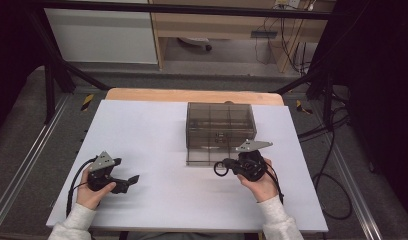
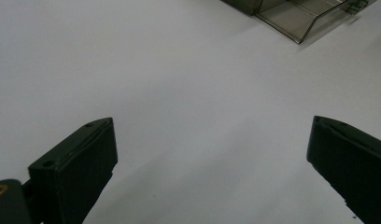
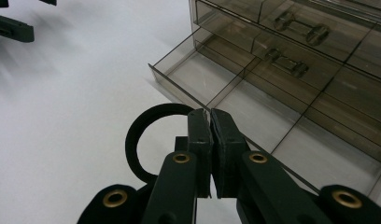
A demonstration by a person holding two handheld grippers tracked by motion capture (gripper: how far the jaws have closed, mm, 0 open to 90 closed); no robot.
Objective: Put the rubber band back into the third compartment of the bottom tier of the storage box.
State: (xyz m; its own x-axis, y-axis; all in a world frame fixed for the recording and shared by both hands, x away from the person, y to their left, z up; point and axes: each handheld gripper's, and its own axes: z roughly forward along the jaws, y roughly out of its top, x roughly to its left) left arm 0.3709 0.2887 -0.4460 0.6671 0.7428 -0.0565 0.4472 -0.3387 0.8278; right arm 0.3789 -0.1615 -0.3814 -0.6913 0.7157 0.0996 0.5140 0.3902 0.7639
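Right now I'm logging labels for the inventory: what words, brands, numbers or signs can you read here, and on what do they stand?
None: no readable text in these views.
Smoky clear drawer box: no label or number on its drawer fronts.
Black ring in the shut right claw: plain, no print.
Left claw: plain black, unmarked.
White table top: blank.

The left gripper (image 1: pixel 126 183) rests low with jaws spread wide; the right gripper (image 3: pixel 210 122) is clamped tight, angled forward.
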